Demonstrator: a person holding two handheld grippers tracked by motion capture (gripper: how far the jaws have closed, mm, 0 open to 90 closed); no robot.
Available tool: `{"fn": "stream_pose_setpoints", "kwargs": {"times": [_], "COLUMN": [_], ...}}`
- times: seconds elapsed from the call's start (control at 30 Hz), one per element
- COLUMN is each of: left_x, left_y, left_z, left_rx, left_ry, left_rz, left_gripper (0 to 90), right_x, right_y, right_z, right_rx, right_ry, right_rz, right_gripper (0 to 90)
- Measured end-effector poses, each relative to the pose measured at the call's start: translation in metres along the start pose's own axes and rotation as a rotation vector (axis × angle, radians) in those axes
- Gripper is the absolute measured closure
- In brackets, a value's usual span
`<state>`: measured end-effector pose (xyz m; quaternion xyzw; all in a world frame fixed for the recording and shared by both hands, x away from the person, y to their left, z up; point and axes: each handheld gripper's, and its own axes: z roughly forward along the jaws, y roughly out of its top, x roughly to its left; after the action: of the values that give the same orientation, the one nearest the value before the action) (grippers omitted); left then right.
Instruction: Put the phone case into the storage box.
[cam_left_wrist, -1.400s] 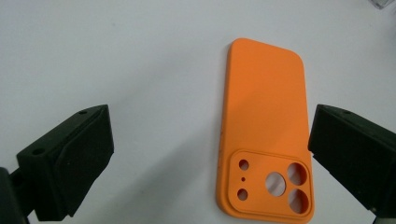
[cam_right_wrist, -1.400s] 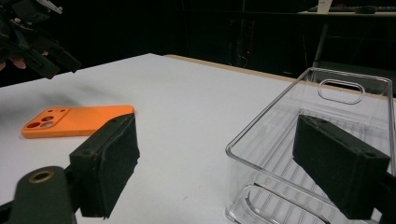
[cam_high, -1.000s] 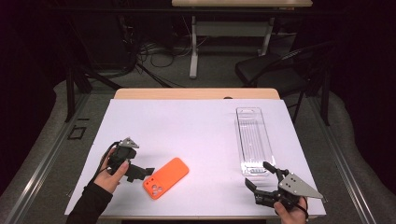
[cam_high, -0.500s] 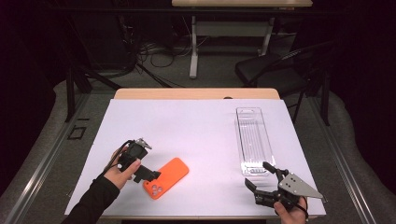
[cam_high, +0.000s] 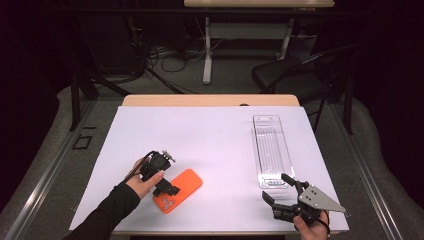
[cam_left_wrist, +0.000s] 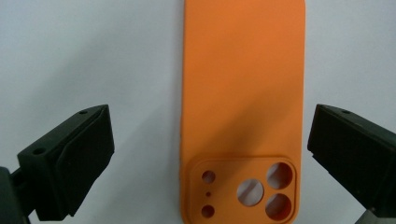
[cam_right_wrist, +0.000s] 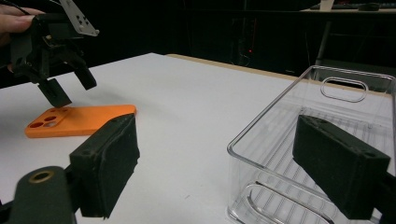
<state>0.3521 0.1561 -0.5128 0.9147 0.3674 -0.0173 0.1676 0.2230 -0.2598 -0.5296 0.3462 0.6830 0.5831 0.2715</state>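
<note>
the left gripper (cam_high: 167, 190) hangs right over the orange phone case (cam_high: 177, 190), pointed down at it with its jaws spread wide and nothing between the pads; from its own camera the two black jaws stand well apart on either side of the case (cam_left_wrist: 243, 107), the case lying between them but closer to the one at the right of that view, and neither pad touches it. the case lies flat on the white table cover (cam_high: 210, 145), back side up, with its camera cutouts at the end nearest the person, toward the near left part of the table. in the right gripper view you can see the left gripper (cam_right_wrist: 65, 88) above the cutout end of the case (cam_right_wrist: 79, 120), fingertips clear of the surface as far as i can tell. the person's left hand (cam_high: 145, 180) wraps the gripper body, a dark sleeve coming in from the bottom edge. over at the near right corner the right gripper (cam_high: 280, 192) is held low in the other hand, its jaws also open wide and empty, aimed toward the near end of the clear plastic tray (cam_high: 272, 150). the tray is long and narrow, running away from the person along the right side of the cover, well apart from the case, and its near rim sits just beyond the right gripper's fingertips.
</note>
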Motion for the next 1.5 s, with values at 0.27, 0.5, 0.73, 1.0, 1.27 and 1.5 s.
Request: {"fn": "stream_pose_setpoints", "kwargs": {"times": [0.27, 0.5, 0.73, 1.0, 1.27, 1.5], "left_x": [0.0, -0.005, -0.013, -0.021, -0.024, -0.025], "left_y": [0.009, 0.018, 0.022, 0.024, 0.023, 0.023], "left_z": [0.008, 0.015, 0.02, 0.026, 0.032, 0.037], "left_rx": [0.017, 0.04, 0.079, 0.132, 0.156, 0.172], "left_ry": [-0.032, -0.03, -0.017, 0.018, 0.041, 0.053], "left_rz": [-0.007, -0.007, 0.019, 0.032, 0.031, 0.035], "left_gripper": [0.6, 0.6, 0.5, 0.5, 0.5, 0.6], "right_x": [0.0, 0.0, 0.0, 0.0, 0.0, -0.001], "right_y": [0.0, 0.0, 0.0, -0.001, -0.001, -0.001], "right_z": [0.0, 0.0, 0.0, 0.001, 0.001, 0.001], "right_rx": [0.002, 0.001, 0.002, 0.004, 0.006, 0.011], "right_ry": [0.002, 0.002, 0.002, 0.005, 0.01, 0.01], "right_rz": [0.001, -0.001, 0.003, 0.004, 0.004, 0.002], "right_gripper": [13.9, 13.9, 13.9, 13.9, 13.9, 13.9]}}
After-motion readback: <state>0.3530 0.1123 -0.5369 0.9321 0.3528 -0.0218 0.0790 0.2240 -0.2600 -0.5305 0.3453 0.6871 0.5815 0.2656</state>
